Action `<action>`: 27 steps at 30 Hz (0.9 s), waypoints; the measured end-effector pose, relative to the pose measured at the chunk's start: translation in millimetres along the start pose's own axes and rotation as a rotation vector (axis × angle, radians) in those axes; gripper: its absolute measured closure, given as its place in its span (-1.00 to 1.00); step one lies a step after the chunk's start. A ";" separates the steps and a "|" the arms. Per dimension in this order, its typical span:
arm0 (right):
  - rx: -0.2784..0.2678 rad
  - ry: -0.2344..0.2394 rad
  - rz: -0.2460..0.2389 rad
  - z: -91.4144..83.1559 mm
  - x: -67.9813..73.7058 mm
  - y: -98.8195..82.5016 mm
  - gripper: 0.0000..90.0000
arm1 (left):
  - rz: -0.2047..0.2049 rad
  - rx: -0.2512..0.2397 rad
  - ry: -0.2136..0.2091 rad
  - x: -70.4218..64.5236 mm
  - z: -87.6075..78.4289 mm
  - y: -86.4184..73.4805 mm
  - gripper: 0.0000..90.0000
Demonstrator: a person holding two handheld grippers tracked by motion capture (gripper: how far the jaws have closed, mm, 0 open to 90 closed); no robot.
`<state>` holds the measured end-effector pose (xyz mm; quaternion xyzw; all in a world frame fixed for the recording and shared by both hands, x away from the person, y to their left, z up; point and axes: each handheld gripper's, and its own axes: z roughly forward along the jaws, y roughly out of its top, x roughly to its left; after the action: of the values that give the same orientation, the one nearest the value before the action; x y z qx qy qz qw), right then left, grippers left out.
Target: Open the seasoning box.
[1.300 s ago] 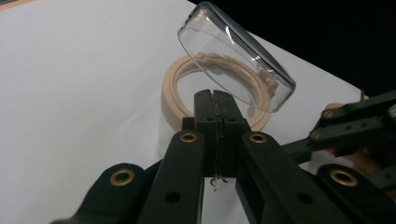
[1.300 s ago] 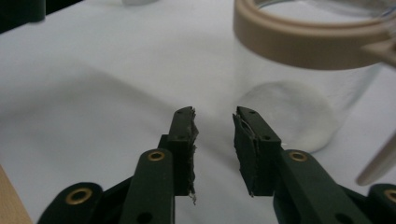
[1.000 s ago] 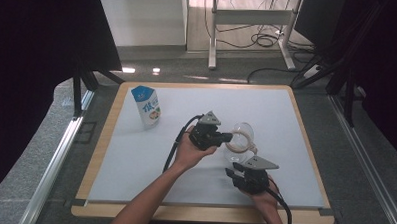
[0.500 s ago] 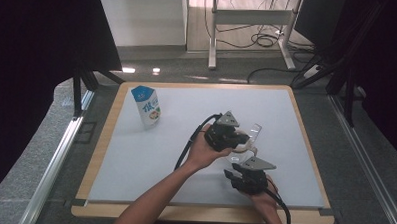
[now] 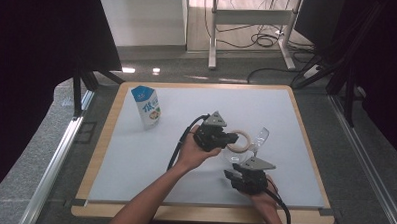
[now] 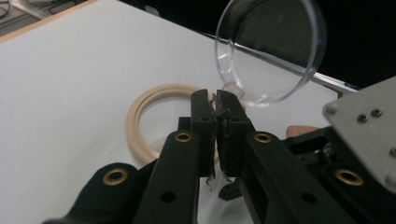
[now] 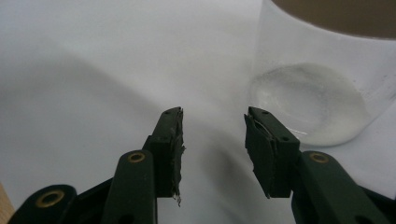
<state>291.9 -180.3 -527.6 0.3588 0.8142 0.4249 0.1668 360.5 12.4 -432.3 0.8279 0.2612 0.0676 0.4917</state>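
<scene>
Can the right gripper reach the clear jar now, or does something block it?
Probably yes: the right gripper stands open with the clear jar close ahead, slightly to one side, and only bare table between.

Item count, white table surface (image 5: 135, 155):
- Milk carton, blue-and-white, upright (image 5: 146, 107): qty 1, near left far corner.
- Ring, beige, flat, rubber-like (image 5: 240, 141): qty 1, approx. centre-right.
- Lid, clear plastic, round, tilted on edge (image 5: 259, 140): qty 1, just right of ring.
- Jar, clear, round (image 7: 322, 88): qty 1, near front edge, beside ring.
- Grippers, black, two-jaw: qty 2.
Total loose items: 4.
</scene>
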 end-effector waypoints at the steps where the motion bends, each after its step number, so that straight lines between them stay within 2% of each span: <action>1: 0.000 0.000 0.000 0.0 0.0 0.0 0.26 | -0.011 -0.002 0.001 2.2 -2.5 -3.4 0.90; 7: 0.003 0.002 -0.002 1.2 0.7 0.2 0.24 | -0.056 -0.021 0.019 16.6 -19.4 -26.7 0.64; 11: 0.014 0.000 -0.003 2.1 1.2 -0.1 0.23 | -0.081 -0.025 0.026 22.0 -26.9 -41.7 0.41; 15: 0.013 0.003 -0.002 3.1 1.5 0.1 0.22 | -0.105 -0.032 0.044 27.2 -33.0 -54.3 0.26; 23: 0.018 0.000 -0.001 5.9 2.5 1.8 0.10 | -0.107 -0.006 0.095 32.1 -43.2 -85.5 0.03; 27: 0.021 -0.002 -0.001 6.9 2.3 1.5 0.07 | -0.113 0.008 0.120 34.2 -49.6 -100.7 -0.01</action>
<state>295.0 -174.1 -530.3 0.3604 0.8186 0.4161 0.1639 334.6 106.4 -497.6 0.8084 0.3369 0.0882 0.4746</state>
